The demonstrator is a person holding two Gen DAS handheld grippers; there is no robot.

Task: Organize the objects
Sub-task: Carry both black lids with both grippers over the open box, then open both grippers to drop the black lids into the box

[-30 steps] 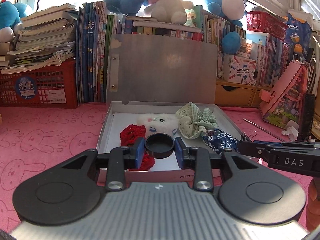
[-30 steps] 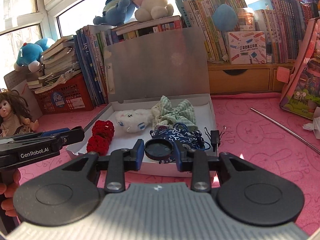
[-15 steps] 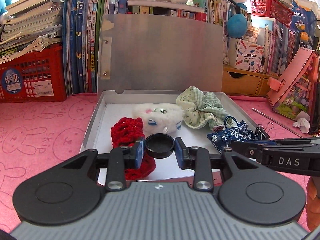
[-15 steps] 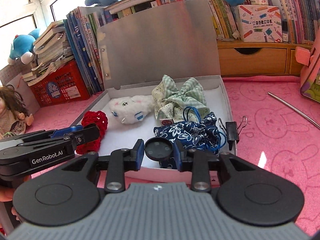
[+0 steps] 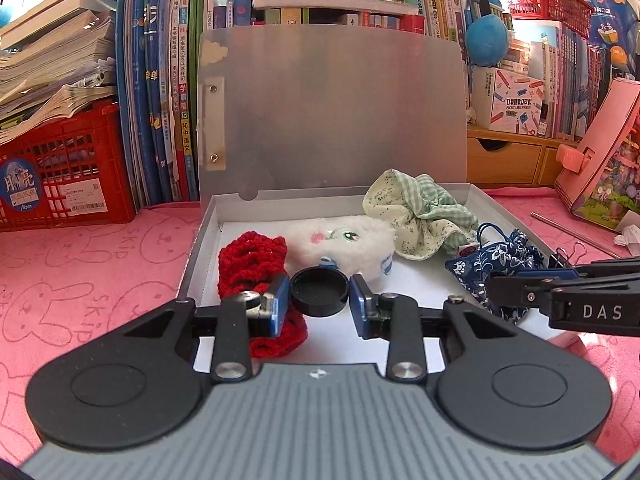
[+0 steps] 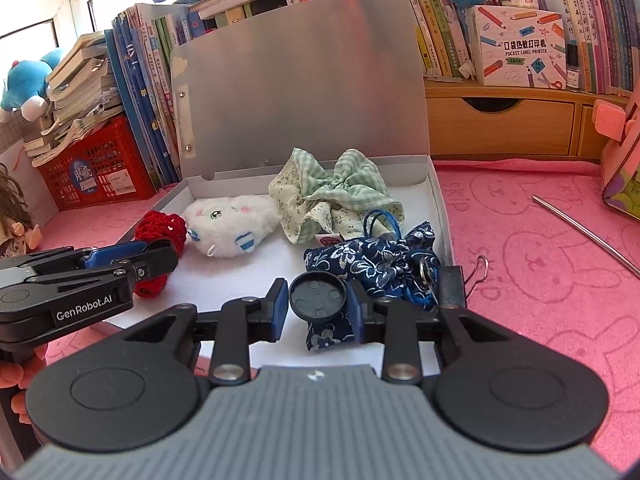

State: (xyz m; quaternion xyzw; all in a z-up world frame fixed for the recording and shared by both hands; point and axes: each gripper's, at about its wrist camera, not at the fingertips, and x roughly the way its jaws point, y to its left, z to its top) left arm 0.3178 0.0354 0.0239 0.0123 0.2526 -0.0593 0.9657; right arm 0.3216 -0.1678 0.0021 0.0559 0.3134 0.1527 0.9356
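Holding a small black round cap [image 5: 319, 291] between its blue pads, the left gripper [image 5: 319, 298] sits over the front edge of the open white box [image 5: 208, 224] on the bench [image 5: 88, 264], which has a pink bunny-print cover. The right gripper [image 6: 317, 299] is clamped the same way on a black disc [image 6: 317, 296] with little round feet, over the box's front right corner. Inside the box: a red crochet piece [image 5: 252, 264] along the left wall, a fluffy white plush [image 5: 344, 240] mid-box touching it, a green gingham scrunchie [image 6: 332, 196] toward the back wall, and a navy floral pouch [image 6: 372, 256] at the front right. A black binder clip [image 6: 452, 284] is on the box's right wall near that front corner. The grey lid [image 5: 332, 112] stands up against a row of books [image 5: 160, 92], and a metal rod [image 6: 584, 232] lies on the bench well off to the right.
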